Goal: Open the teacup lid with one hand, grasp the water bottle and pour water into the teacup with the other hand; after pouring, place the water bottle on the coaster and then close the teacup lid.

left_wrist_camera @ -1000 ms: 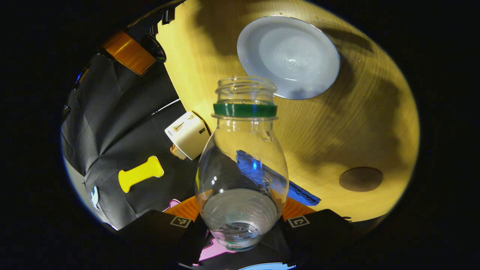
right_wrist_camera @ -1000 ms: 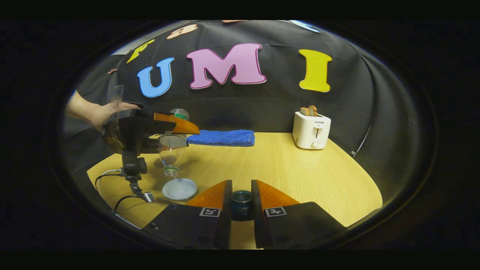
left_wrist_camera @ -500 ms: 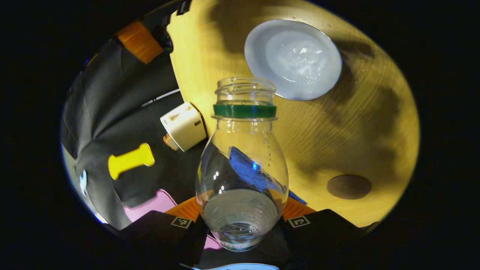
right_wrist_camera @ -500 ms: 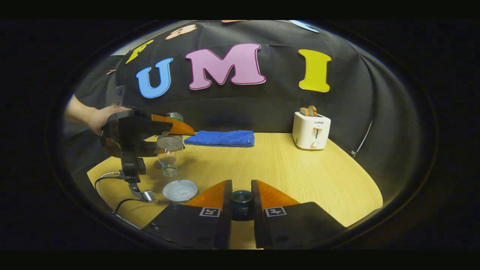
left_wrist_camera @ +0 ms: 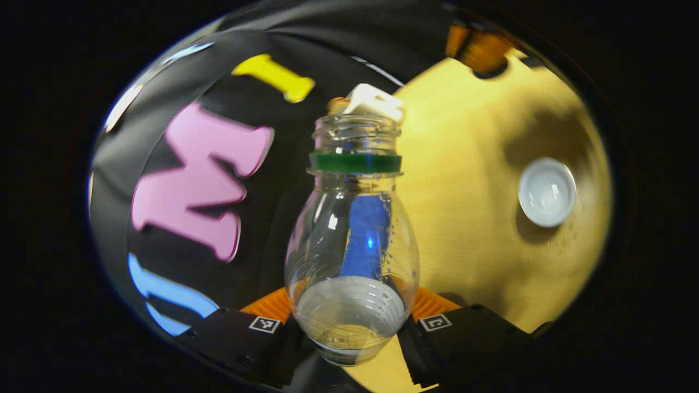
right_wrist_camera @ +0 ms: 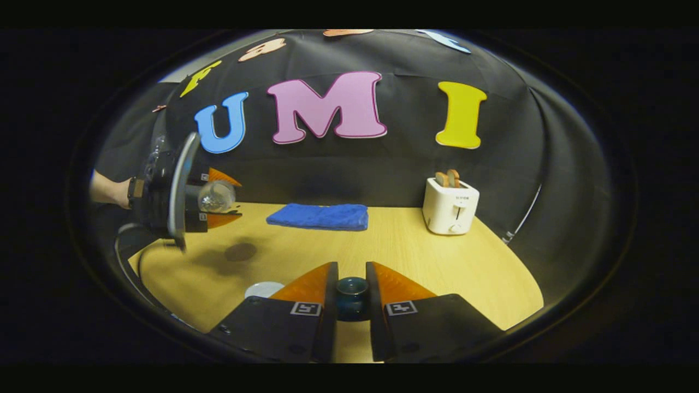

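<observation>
Gripping the water bottle [left_wrist_camera: 352, 245] near its base, the left hand-held gripper [left_wrist_camera: 349, 327] has 1 finger pressed on each side of it. Bottle is clear plastic, uncapped, with a green ring under the threaded neck; a little water sits at its base end. In the right gripper view the bottle [right_wrist_camera: 216, 196] lies roughly level, held above the wooden surface [right_wrist_camera: 415, 251] at far left, with a person's hand [right_wrist_camera: 109, 188] behind the left hand-held gripper [right_wrist_camera: 221, 197].

Teacup [left_wrist_camera: 546, 192] is white, open and round, standing on the surface [left_wrist_camera: 469, 218] well apart from the bottle; its rim [right_wrist_camera: 264, 289] shows just beside the right fingers. Coaster [right_wrist_camera: 241, 251] is a dark round disc lying flat beneath the held bottle.

Right hand-held gripper [right_wrist_camera: 351, 295] is clamped on the teacup lid [right_wrist_camera: 351, 297], a dark teal knob between its 2 fingers, held low over the near edge.

Background: blue towel [right_wrist_camera: 318, 216] folded at the back; white toaster [right_wrist_camera: 450, 206] to its right.
</observation>
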{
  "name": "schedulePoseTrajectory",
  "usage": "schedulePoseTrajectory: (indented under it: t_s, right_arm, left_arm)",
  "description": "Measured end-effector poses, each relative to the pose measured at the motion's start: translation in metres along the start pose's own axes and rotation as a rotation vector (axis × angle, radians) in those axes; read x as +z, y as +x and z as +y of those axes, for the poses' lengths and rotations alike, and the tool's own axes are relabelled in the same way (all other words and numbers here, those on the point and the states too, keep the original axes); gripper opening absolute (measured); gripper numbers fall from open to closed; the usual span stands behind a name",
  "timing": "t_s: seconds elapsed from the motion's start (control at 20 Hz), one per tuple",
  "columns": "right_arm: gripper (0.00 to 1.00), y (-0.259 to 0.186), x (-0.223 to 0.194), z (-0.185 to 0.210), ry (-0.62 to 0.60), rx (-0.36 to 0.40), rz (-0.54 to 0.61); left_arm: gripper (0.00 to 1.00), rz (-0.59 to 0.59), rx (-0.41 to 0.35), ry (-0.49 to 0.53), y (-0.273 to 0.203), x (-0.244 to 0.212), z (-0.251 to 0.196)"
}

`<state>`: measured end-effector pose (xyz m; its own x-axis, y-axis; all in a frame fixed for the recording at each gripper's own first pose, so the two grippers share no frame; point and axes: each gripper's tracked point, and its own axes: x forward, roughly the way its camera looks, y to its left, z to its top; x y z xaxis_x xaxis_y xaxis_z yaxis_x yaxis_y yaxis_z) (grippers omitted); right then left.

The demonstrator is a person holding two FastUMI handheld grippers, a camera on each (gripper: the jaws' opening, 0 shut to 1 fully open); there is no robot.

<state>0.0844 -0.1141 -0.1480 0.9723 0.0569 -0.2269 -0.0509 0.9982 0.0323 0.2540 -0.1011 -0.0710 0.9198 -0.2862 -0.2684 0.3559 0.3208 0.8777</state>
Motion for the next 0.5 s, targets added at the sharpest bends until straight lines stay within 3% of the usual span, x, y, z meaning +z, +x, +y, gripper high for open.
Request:
schedulePoseTrajectory:
  t_s: [0.1, 0.2, 0.25, 0.5]
  right_arm:
    - [0.27, -0.001, 0.015, 0.004, 0.001, -0.002, -0.013]
    - [0.24, 0.003, 0.022, 0.011, 0.008, 0.006, -0.029]
    - [0.28, 0.003, 0.022, 0.016, 0.007, 0.015, -0.035]
    - [0.28, 0.018, 0.000, 0.042, 0.020, 0.040, -0.050]
  left_arm:
    - [0.77, -0.012, -0.033, -0.334, 0.001, -0.008, 0.007]
    - [0.78, -0.094, 0.001, -0.631, 0.006, -0.008, 0.016]
    - [0.77, -0.123, 0.026, -0.749, 0.012, -0.011, 0.019]
    - [0.78, -0.123, 0.054, -1.124, 0.048, -0.027, -0.024]
